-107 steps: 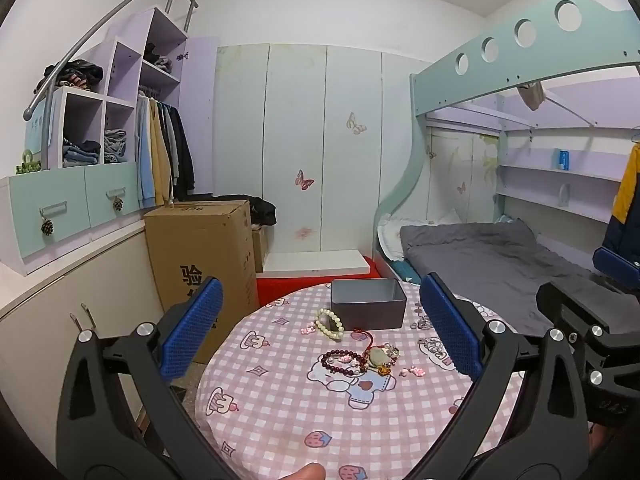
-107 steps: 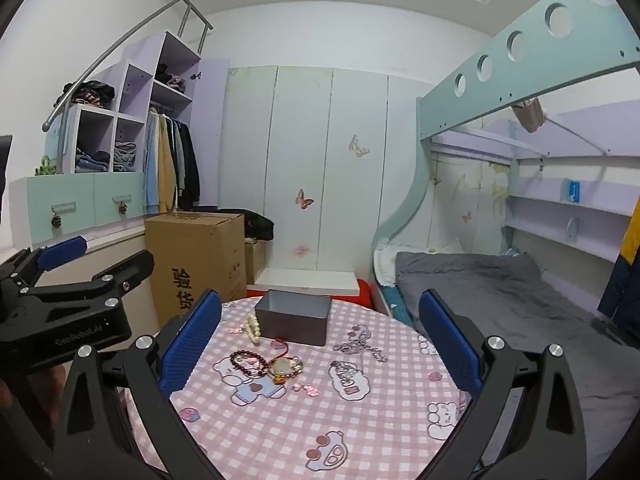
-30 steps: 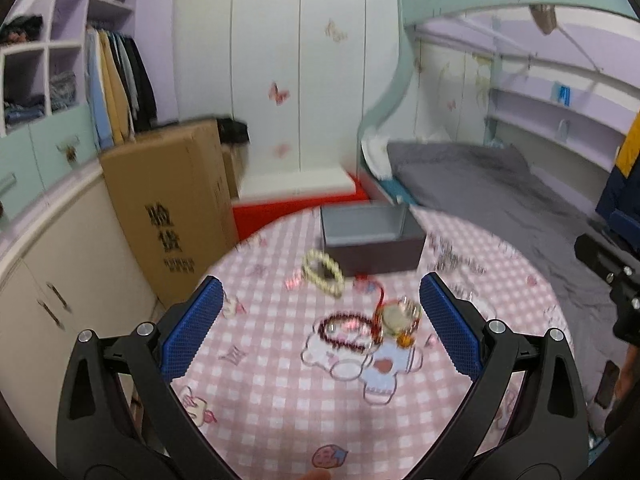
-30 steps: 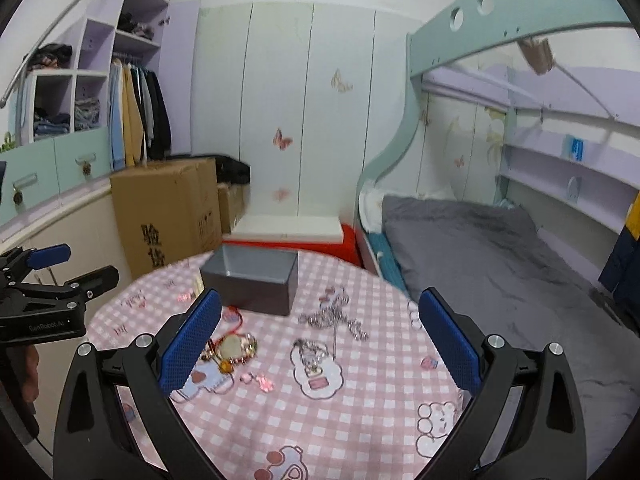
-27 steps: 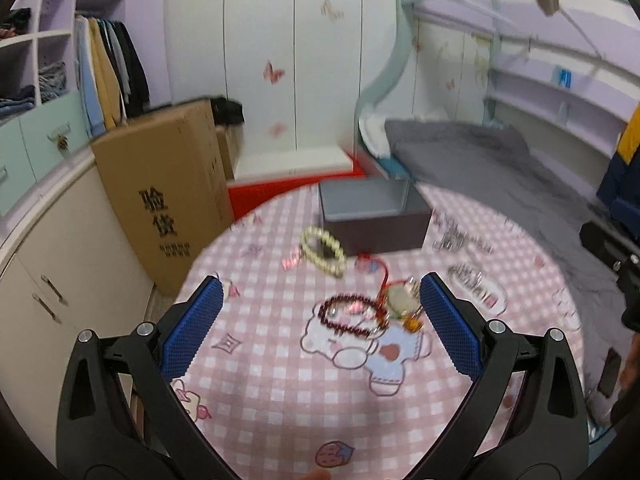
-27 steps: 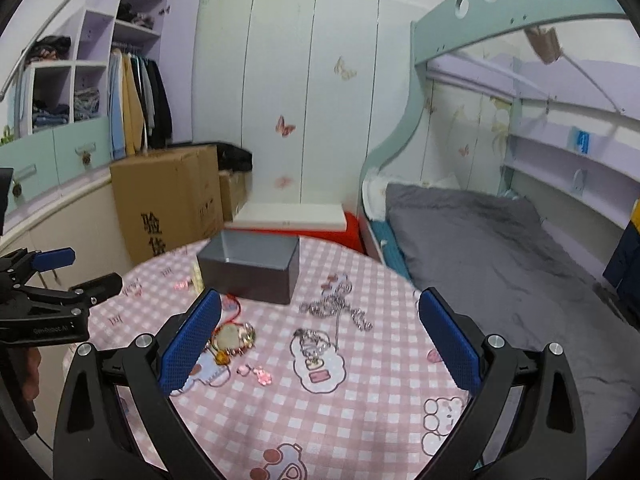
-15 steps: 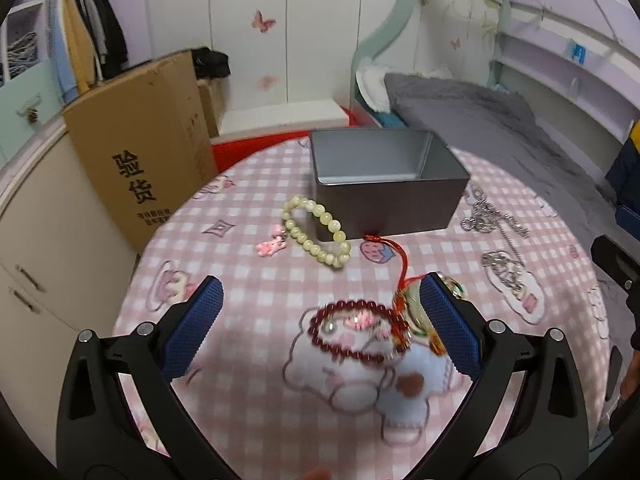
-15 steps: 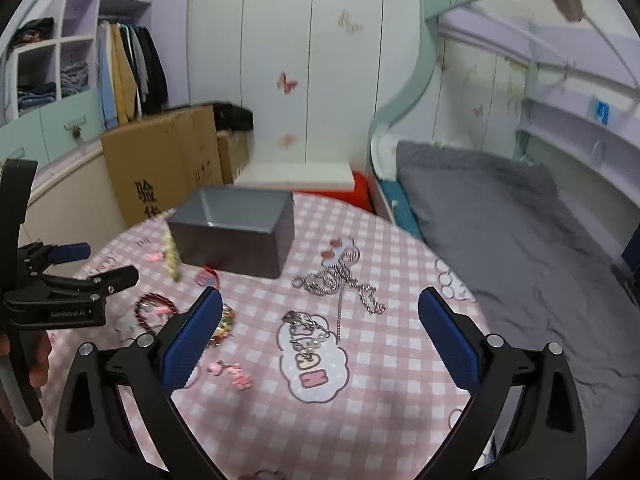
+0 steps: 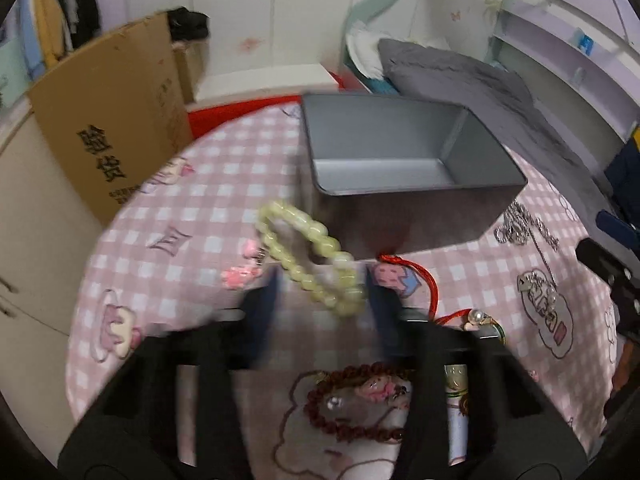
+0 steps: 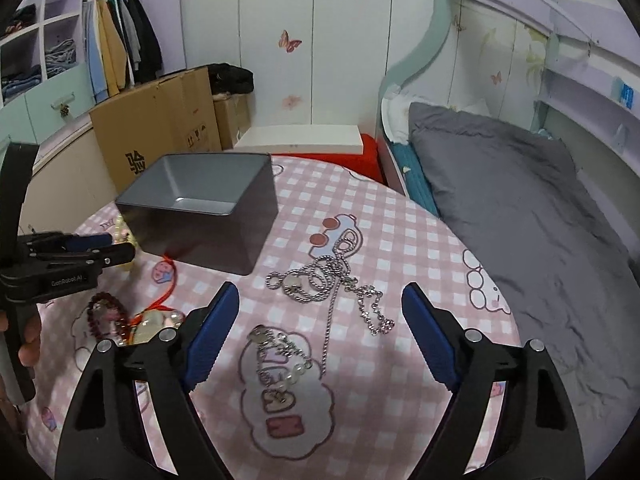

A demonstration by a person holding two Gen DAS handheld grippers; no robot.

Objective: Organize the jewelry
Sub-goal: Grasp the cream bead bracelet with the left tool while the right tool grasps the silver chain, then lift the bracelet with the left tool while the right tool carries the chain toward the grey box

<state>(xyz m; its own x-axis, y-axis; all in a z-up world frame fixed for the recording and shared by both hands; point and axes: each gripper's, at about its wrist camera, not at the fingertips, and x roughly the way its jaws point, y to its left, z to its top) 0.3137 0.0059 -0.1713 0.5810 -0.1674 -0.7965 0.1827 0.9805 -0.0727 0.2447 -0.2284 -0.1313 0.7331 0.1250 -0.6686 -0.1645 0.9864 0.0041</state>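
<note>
Left wrist view, item one: my left gripper (image 9: 322, 300), motion-blurred, jaws narrowed around the near end of a pale yellow-green beaded bracelet (image 9: 308, 256); I cannot tell whether the pads touch the beads. The bracelet lies on the round table under a pink-and-white checked cloth (image 9: 208, 208), its far end just beside the near left corner of an open grey rectangular metal tin (image 9: 400, 184). Item two: a red cord (image 9: 416, 276) running from the tin's base to a pendant with a pearl bead (image 9: 478, 322). Item three: a dark red beaded bracelet (image 9: 352, 400), nearest the camera, between my fingers' arms. Item four: small pink charms (image 9: 240, 274) left of the yellow-green bracelet.

Right wrist view, item five: my right gripper (image 10: 320, 332), jaws spread wide, holding nothing, above the cloth. Item six: a tangled silver chain necklace (image 10: 328, 284) ahead of the jaws, right of the tin. Item seven: a silver-and-pearl chain piece (image 10: 280, 354) between the fingers. Item eight: a brown cardboard box (image 10: 160, 120) beyond the table.
</note>
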